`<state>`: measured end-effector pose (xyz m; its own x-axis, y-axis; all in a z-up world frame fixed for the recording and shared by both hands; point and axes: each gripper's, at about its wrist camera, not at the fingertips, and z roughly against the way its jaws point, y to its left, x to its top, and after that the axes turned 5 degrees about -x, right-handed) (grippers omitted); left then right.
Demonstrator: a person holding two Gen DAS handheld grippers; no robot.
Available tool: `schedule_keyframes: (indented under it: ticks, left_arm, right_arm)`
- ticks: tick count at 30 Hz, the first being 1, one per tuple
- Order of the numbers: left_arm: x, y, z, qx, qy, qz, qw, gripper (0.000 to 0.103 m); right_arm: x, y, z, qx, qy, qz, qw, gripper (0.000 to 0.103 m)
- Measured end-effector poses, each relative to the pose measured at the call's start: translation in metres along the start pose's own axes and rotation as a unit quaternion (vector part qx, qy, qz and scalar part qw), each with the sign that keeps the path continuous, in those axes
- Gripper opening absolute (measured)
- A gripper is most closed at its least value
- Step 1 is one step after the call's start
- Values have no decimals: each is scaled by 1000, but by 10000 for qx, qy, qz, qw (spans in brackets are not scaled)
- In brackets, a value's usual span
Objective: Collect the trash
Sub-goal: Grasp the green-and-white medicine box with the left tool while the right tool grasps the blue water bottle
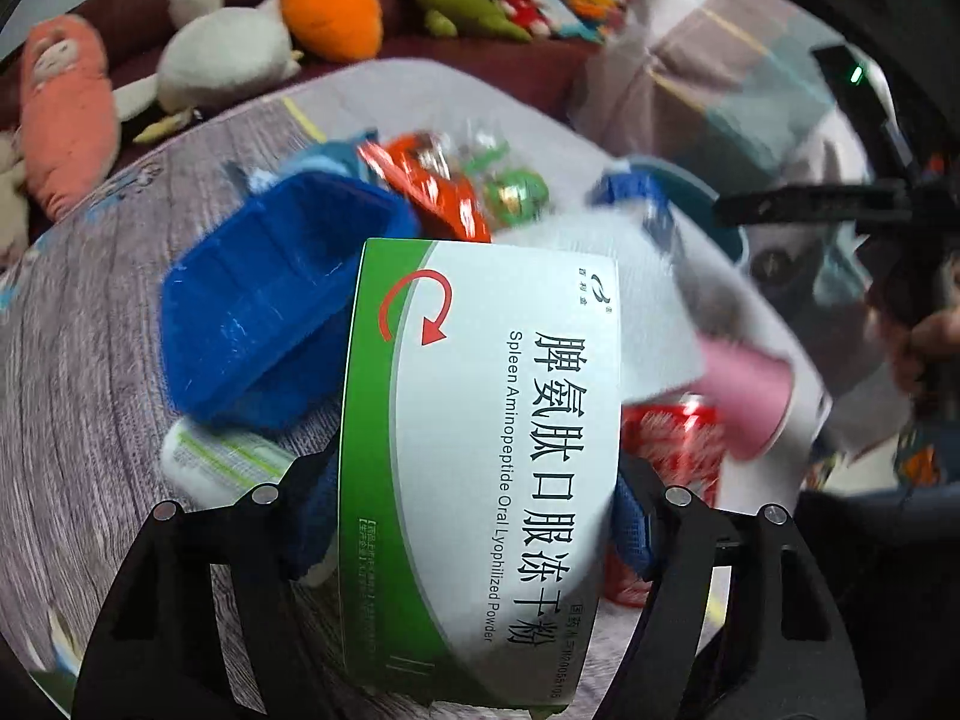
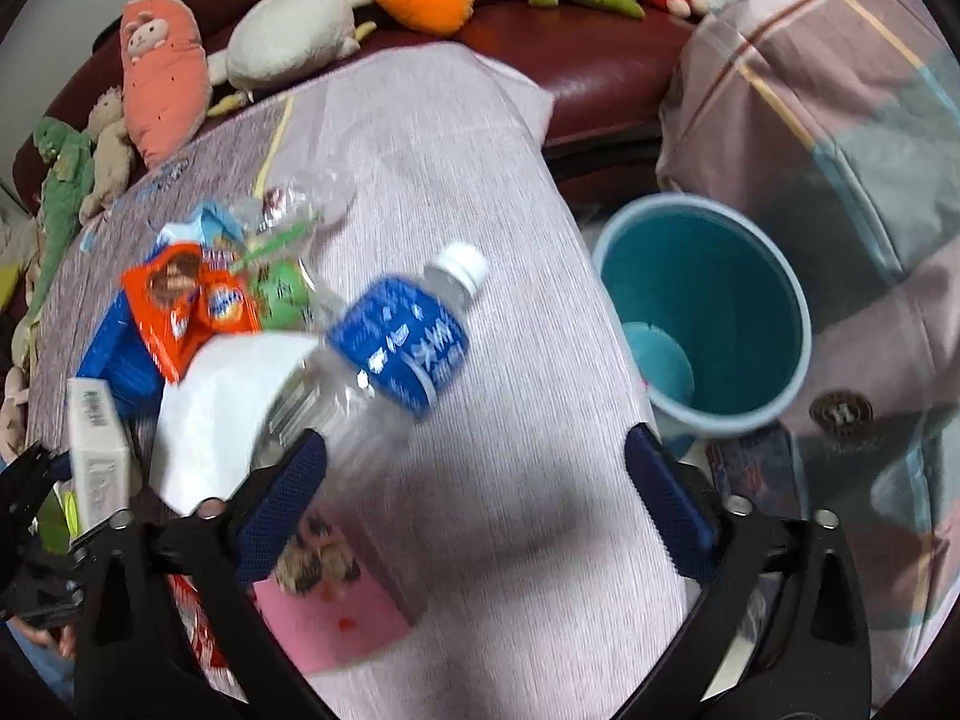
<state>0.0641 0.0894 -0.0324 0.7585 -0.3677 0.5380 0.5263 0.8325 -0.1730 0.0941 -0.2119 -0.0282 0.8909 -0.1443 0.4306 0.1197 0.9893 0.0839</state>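
Observation:
A green and white medicine box (image 1: 480,450) stands upright between the blue pads of my left gripper (image 1: 477,513), which is shut on its two long sides. From the right wrist view the same box (image 2: 99,450) shows at the far left. A clear water bottle (image 2: 396,348) with a blue label and white cap lies on the cloth, its base close to the left finger of my right gripper (image 2: 477,504). That gripper is open, with only cloth between its pads. A teal bin (image 2: 780,276) stands on the floor to the right of the table.
Trash lies heaped on the cloth-covered table (image 2: 480,180): a blue plastic tray (image 1: 270,294), an orange snack wrapper (image 2: 186,300), white paper (image 2: 222,402), a pink cup (image 1: 744,396), a red packet (image 1: 672,438). Plush toys (image 2: 288,36) line the dark red sofa behind.

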Motion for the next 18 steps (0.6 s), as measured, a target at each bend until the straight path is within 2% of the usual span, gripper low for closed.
schedule_keyframes:
  ticks: [1,2,7,14,18]
  left_arm:
    - [3,-1,6,-5,-99,90,9999,74]
    - [7,-1,9,4,-179,159,9997,74]
    - [29,-2,9,-7,-358,385,9986,74]
    - [44,6,6,57,-317,669,9972,74]
    - [45,8,3,123,-301,787,9964,74]
  right_arm:
    - [3,1,-4,86,48,-38,9999,73]
    - [7,1,-9,233,145,-110,9996,69]
    - [22,8,-32,832,548,-372,9943,69]
    - [31,27,-68,1067,1036,-281,9885,76]
    - [31,33,-86,1104,1087,-231,9877,73]
